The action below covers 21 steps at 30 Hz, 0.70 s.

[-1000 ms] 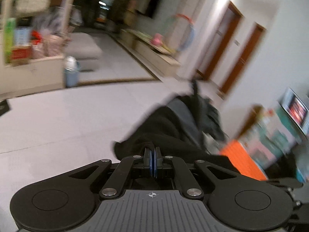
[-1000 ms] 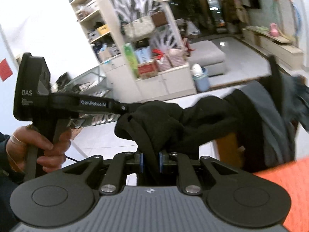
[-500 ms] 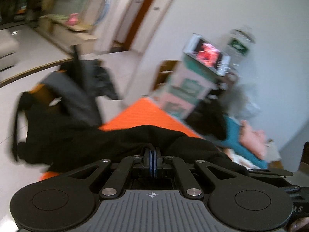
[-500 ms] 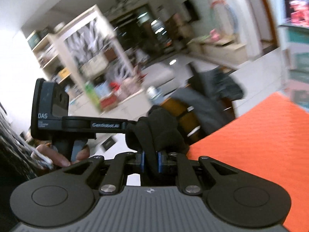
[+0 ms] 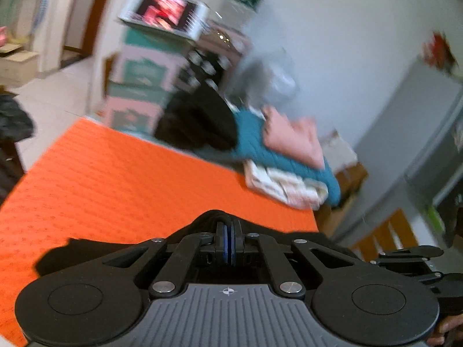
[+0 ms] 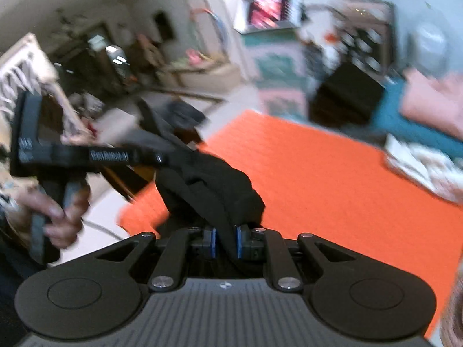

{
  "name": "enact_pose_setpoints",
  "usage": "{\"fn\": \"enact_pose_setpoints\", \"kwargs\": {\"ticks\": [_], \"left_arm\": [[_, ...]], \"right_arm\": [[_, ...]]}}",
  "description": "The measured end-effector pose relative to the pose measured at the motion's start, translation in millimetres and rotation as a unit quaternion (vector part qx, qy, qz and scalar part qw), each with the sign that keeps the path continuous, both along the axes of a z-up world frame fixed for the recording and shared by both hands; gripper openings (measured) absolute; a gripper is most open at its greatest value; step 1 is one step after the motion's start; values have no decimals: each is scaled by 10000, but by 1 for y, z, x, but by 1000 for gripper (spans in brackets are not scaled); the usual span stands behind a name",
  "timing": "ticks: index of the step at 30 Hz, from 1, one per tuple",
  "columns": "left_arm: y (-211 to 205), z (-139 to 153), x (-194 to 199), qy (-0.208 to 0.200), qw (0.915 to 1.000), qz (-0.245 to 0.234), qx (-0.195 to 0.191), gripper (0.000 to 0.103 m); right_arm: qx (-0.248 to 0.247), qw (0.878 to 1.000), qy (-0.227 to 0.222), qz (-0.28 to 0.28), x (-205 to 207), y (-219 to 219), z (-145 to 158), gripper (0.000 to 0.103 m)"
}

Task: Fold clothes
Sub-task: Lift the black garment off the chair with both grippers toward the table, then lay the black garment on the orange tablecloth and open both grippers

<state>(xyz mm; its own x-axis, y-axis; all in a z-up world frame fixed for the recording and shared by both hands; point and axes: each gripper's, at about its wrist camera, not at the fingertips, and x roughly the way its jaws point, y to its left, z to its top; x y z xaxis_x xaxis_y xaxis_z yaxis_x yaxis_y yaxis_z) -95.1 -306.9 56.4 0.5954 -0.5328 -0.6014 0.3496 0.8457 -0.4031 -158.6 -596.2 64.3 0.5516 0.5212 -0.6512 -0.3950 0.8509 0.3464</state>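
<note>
- The left gripper (image 5: 228,238) has its blue pads pressed almost together, pinching a thin edge of the black garment (image 5: 86,253), which spreads out beneath and to both sides of the jaws.
- The right gripper (image 6: 225,243) holds a thick bunched fold of the same black garment (image 6: 214,190) between its narrow-set pads; the cloth rises in a heap just ahead of the jaws.
- In the right wrist view, a hand (image 6: 55,214) grips the handle of the left gripper, which meets the garment's left side.
- A second ago both cameras faced the white floor and the shelves, with the garment hanging over open floor; now it sits over the near edge of the orange mat (image 5: 130,179).
- The dark clothes draped on a chair, close beside the garment earlier, now lie off at the mat's far left corner (image 6: 162,136).
- Both grips look the same as before.
- At the mat's far side lies a stack of folded clothes (image 5: 289,159): pink on teal on pale cloth, with a black piece (image 5: 202,121) beside it.
- Behind them stand stacked pink and teal boxes (image 5: 139,86); their contents cannot be seen.
</note>
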Motion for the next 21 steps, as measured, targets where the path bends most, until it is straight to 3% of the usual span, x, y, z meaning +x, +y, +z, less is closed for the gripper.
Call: {"fn": "enact_pose_setpoints", "kwargs": {"ticks": [6,11,15,17,21], "left_arm": [[-59,-42,20,364,9962,-659,430,9],[-65,-64,28,587,9936,-700,661,24],[-49,-69,36,684,9928,-590,790,39],[-39,-70,38,680,9923,-541,879,45],[-17,-76,42,733,9901,-551,1065,57]], "right_arm": [[-408,9953,683,-548,-8,-47,-69,16],[-755,9871,1145,-822,-9,-64,-113,17],[-1081,9809,1283,-987,-7,-68,-127,22],[-1317,9769,1295,-1071,0,-68,-131,25],[-1880,9670,1119,-1302,0,-68,-124,50]]}}
